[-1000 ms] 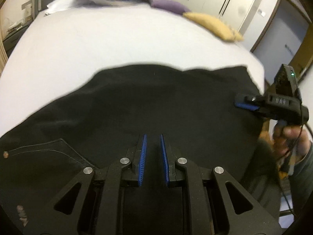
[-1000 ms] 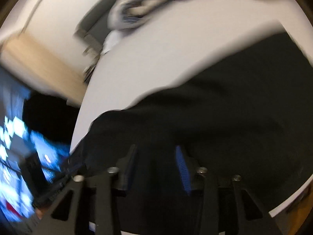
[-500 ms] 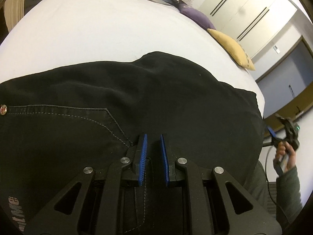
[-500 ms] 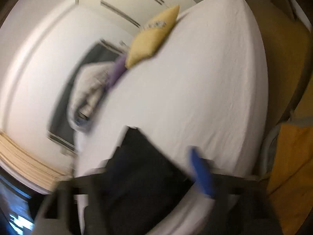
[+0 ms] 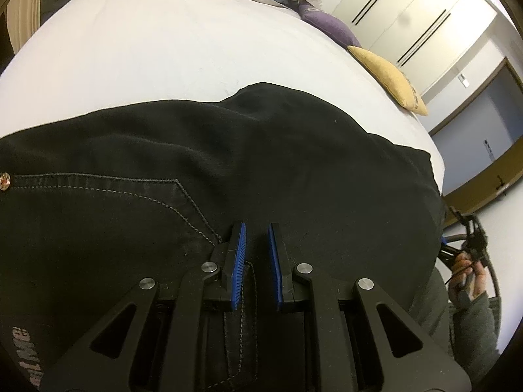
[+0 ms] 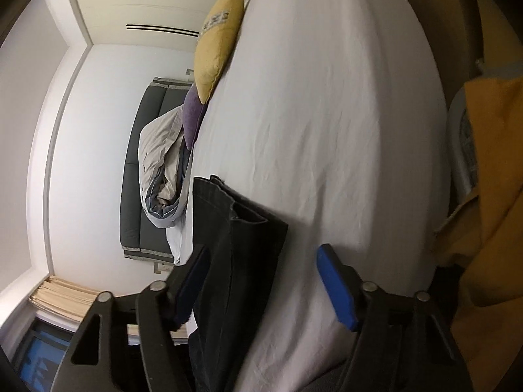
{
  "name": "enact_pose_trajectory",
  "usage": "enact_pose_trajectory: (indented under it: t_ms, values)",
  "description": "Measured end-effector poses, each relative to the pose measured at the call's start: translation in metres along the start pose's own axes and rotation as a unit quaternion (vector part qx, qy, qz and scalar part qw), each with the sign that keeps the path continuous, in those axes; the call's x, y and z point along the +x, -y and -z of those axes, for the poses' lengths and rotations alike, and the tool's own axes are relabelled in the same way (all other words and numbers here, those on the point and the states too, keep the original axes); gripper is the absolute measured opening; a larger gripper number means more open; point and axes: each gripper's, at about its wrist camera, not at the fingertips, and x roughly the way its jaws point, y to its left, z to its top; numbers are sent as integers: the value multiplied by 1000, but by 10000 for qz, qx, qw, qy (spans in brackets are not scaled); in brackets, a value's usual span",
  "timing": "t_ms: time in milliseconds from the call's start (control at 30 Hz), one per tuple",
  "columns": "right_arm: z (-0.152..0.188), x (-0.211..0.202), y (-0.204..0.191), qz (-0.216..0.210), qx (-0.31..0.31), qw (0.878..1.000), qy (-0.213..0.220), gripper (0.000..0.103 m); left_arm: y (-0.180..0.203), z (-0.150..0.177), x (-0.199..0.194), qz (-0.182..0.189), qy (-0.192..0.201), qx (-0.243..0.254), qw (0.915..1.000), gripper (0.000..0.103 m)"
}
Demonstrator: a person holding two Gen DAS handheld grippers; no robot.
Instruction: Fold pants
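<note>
Left gripper (image 5: 256, 258): jaws nearly closed, pinching a stitched seam of the black pants (image 5: 261, 163).
Right gripper (image 6: 261, 281): jaws wide apart, just been closing, pads pressing nothing; pant-leg hem (image 6: 242, 215) lying between them, nearer the left pad.
Pants: spread flat across the near part of the white bed (image 5: 163, 49).
Edges: far pants edge rumpled.
Open room: bare sheet beyond, up to the yellow pillow (image 5: 389, 78) and purple pillow (image 5: 330, 27).
</note>
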Motion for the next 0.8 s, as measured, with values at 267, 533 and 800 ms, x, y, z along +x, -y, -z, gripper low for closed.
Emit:
enact_pose_trajectory:
  t_ms: [267,533,800]
  values:
    - [-6,7,0,-167,-83,9998,-39,38,-8,0,-4,13,2,27,10000,14]
    - [0,6,-1,-714,58,9973,-132,29,-6,3,-4,23,22,15,10000,14]
    - [-4,21,8,-949,389,9946,-170,27,-6,3,-3,25,29,15,10000,14]
